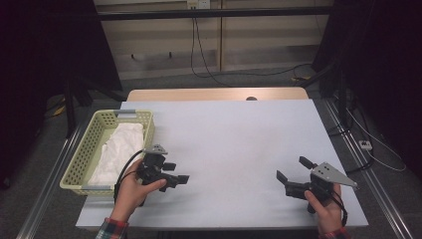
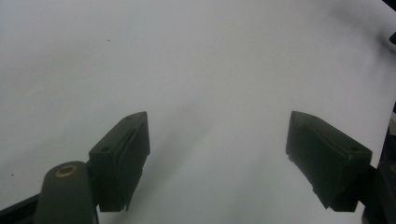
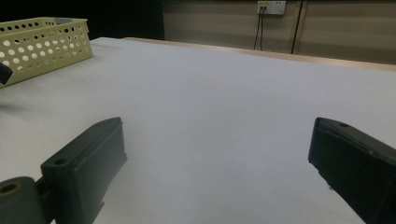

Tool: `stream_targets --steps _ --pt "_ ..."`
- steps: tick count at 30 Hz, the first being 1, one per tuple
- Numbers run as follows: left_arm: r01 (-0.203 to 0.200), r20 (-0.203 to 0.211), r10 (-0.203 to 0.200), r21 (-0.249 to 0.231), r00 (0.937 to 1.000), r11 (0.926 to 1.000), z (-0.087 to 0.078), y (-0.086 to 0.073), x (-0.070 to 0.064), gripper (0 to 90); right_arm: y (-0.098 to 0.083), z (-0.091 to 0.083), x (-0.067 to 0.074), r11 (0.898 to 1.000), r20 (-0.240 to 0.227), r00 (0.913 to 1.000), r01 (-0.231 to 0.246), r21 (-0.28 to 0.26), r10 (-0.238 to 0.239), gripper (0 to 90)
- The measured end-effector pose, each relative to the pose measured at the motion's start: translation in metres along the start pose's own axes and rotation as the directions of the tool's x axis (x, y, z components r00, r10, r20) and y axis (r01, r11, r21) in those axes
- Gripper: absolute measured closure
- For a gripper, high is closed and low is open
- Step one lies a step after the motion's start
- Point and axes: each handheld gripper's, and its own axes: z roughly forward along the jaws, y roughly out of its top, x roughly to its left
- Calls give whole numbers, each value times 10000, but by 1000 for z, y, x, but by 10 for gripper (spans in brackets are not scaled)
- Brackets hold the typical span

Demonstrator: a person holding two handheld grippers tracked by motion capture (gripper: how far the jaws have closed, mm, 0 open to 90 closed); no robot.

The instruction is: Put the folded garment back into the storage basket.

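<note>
Open counter (image 1: 229, 144) btwn both hands, bare across middle and far side. Basket (image 1: 84, 154) w/ cloth (image 1: 117, 149) blocks left edge, just beside left gripper (image 1: 176, 173). Right gripper (image 1: 293, 173) near right edge, well apart from basket.

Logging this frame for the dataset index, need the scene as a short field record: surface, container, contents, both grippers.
surface: pale grey table, bare in the middle
container: yellow-green perforated basket, at the table's left edge
contents: white cloth lying in the basket, crumpled
left gripper: beside the basket, over the table, fingers apart, nothing between them
right gripper: near the table's right front, fingers wide apart, nothing between them
contact: neither gripper touches the basket or the cloth
</note>
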Motion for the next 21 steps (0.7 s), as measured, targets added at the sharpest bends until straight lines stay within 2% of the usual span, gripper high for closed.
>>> stream_targets --steps 11,16,19,21 --pt "110 59 -108 -253 9999 9996 -2 -10 0 215 0 -1 0 10000 4 10000 -4 -4 4 40" --pt "-14 -27 13 -339 10000 9994 -5 -11 -3 213 0 0 0 10000 4 10000 -16 1 16 40" --pt "25 84 -21 -405 10000 9992 -7 -12 -4 209 0 0 0 10000 -2 10000 -14 6 14 40" --pt "36 1 -36 -479 10000 9988 -9 -14 -5 207 0 0 0 10000 -3 10000 -3 20 3 40"
